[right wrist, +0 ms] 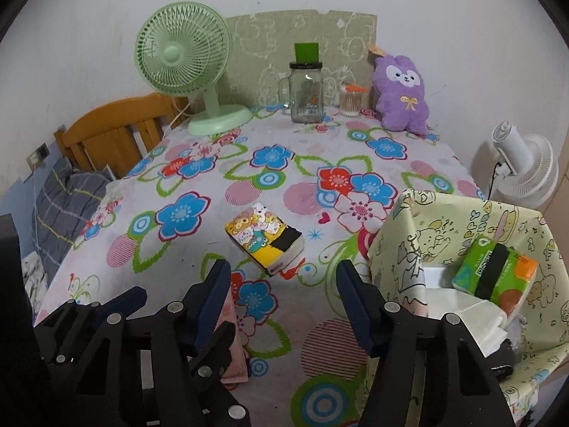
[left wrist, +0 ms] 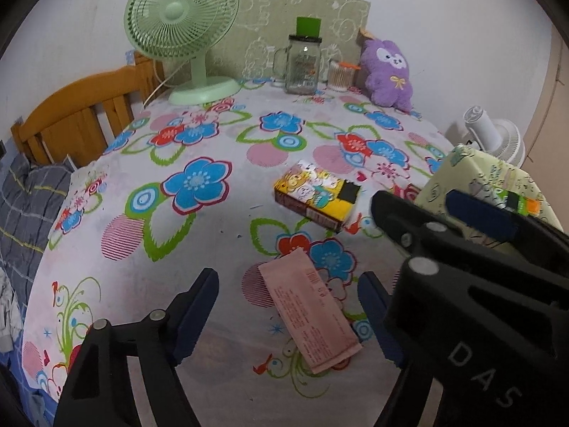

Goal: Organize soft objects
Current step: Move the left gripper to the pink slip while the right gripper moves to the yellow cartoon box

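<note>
Both claws, left claw [left wrist: 288, 315] and right claw [right wrist: 282, 302], were found open and empty; one green pack [right wrist: 496, 272] was binned, pink packet [left wrist: 309, 311] and yellow pack [right wrist: 265, 243] left on counter [right wrist: 199, 249].

Matt printed cloth over the counter [right wrist: 199, 163]; glossy plastic wrap on the yellow tissue pack [right wrist: 263, 247] and the green tissue pack [right wrist: 496, 270]; matt pink paper packet [left wrist: 309, 311]; fuzzy purple plush toy [right wrist: 403, 94]; clear smooth glass jar [right wrist: 306, 92]; smooth green plastic fan [right wrist: 183, 58]; varnished wood headboard [right wrist: 106, 135]; matt black plastic left claw [left wrist: 288, 311], right claw [right wrist: 284, 299].
</note>
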`<state>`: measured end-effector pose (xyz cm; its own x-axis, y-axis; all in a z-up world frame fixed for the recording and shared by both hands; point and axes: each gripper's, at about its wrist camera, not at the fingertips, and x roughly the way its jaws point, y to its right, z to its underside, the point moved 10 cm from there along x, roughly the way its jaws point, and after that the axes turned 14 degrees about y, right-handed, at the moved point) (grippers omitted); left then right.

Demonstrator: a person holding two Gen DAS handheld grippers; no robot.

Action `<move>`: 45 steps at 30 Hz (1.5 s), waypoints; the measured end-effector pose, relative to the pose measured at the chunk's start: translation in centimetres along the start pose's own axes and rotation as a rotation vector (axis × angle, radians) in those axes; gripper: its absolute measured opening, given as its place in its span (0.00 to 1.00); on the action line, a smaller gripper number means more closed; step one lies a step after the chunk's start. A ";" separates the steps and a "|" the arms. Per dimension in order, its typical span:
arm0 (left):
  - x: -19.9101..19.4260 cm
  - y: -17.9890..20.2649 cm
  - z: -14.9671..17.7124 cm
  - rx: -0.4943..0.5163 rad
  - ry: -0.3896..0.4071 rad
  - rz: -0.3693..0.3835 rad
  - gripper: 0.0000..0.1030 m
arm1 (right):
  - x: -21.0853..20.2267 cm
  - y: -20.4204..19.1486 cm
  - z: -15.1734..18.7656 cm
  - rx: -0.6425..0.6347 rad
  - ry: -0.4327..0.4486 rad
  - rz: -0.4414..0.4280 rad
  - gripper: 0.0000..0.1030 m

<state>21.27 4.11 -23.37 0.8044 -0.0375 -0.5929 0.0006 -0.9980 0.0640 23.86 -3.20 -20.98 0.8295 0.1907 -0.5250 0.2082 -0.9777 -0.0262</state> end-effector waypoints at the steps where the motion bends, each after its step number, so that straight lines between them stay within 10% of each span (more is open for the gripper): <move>1: 0.3 -0.1 0.2 -0.006 -0.008 -0.001 0.75 | 0.2 0.0 -0.1 -0.013 0.007 0.006 0.63; 7: 1.3 -0.8 0.7 -0.045 -0.043 -0.004 0.71 | 0.9 -0.9 -0.3 -0.053 -0.006 -0.022 0.43; 41: 3.1 0.0 1.9 -0.111 -0.080 -0.030 0.63 | 3.7 0.9 3.5 -0.001 -0.139 0.007 0.44; 45: 3.1 -0.2 2.0 -0.070 -0.060 -0.090 0.50 | 3.8 1.4 4.1 -0.005 -0.156 0.025 0.45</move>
<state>22.57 4.12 -26.88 0.7619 0.0468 -0.6460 0.1146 -0.9914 0.0634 25.23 -4.22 -26.51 0.7438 0.1501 -0.6514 0.1917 -0.9814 -0.0073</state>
